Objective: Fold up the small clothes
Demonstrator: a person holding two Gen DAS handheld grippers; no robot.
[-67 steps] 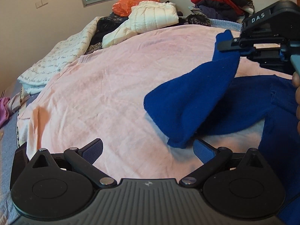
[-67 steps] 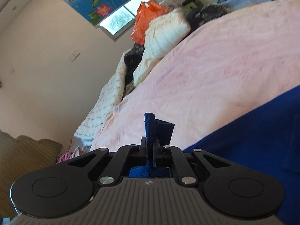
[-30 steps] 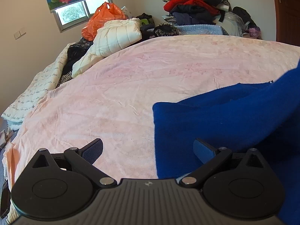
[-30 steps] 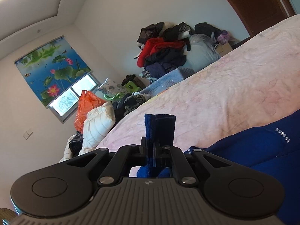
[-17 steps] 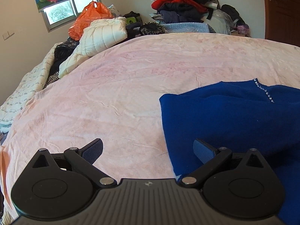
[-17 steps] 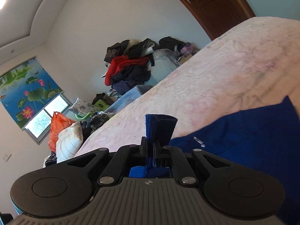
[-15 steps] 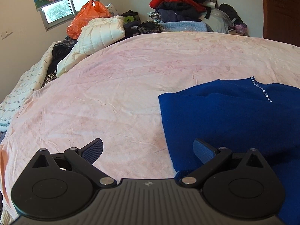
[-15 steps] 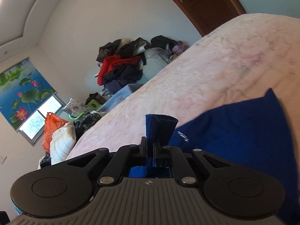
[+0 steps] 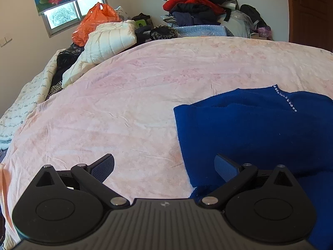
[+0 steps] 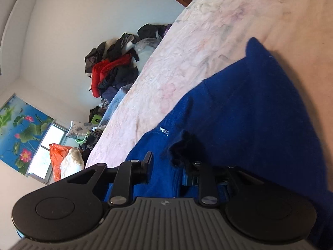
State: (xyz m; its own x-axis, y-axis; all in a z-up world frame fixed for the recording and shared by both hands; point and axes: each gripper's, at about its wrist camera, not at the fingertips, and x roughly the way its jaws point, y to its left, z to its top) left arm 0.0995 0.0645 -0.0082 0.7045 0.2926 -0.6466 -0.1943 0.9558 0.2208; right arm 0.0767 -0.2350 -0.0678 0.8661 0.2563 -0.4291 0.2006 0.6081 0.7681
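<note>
Sweater [image 9: 249, 129] now lies flat at the near right of the pink bedspread [image 9: 145, 104], because we lowered its lifted sleeve and our right claw [image 10: 166, 166] parted partway (cloth still between the jaws), so this fold looks done, while our left claw [image 9: 164, 166] gapes wide and empty.

The blue garment [image 9: 260, 129] is a thick, fuzzy matt knit with a short row of shiny studs [image 9: 286, 99] along one edge. The bed cover [image 9: 145, 95] under it is soft pink cloth, matt and finely creased. Each gripper, the left gripper [image 9: 164, 166] and the right gripper [image 10: 166, 166], is matt black plastic with a ribbed grey housing and bright metal pivot pins. An orange bag [image 9: 93, 24] is glossy, crinkled plastic; the quilted white jacket [image 9: 110, 39] beside it has a slight sheen.
</note>
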